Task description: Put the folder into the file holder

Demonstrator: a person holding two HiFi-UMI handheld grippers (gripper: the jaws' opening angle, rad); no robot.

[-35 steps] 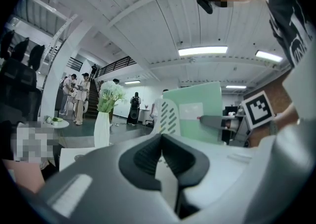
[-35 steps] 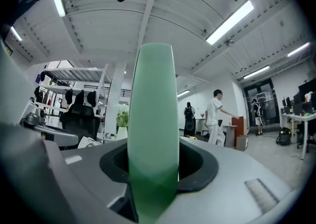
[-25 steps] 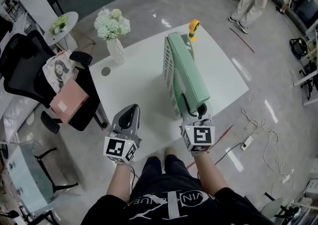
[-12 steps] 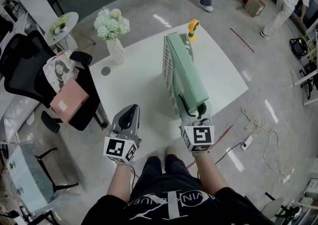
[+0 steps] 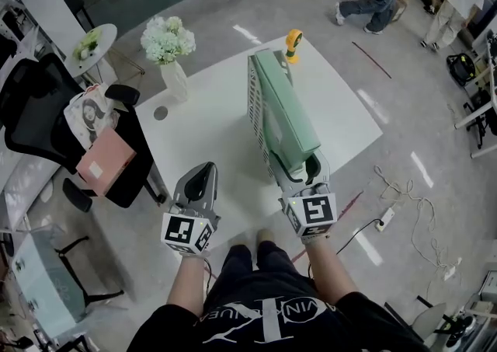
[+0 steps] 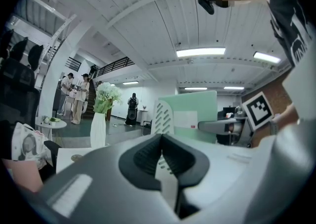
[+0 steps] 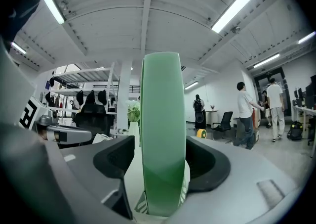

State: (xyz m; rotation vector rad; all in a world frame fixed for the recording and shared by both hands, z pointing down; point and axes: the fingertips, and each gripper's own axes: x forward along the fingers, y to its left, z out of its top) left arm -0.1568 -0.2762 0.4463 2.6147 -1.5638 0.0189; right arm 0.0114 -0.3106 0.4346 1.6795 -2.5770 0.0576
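The pale green folder (image 5: 286, 106) stands upright in the white slotted file holder (image 5: 255, 106) on the white worktop (image 5: 210, 137). The right claw (image 5: 307, 170) is opening around its end; the left claw (image 5: 203, 176) is closed and empty.

The file holder (image 5: 255, 103) hides part of the folder (image 5: 289, 109).

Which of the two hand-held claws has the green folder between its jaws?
The right gripper: the green folder stands edge-on between its opening jaws, with a gap on each side. The left gripper has its jaws together, with nothing between them.
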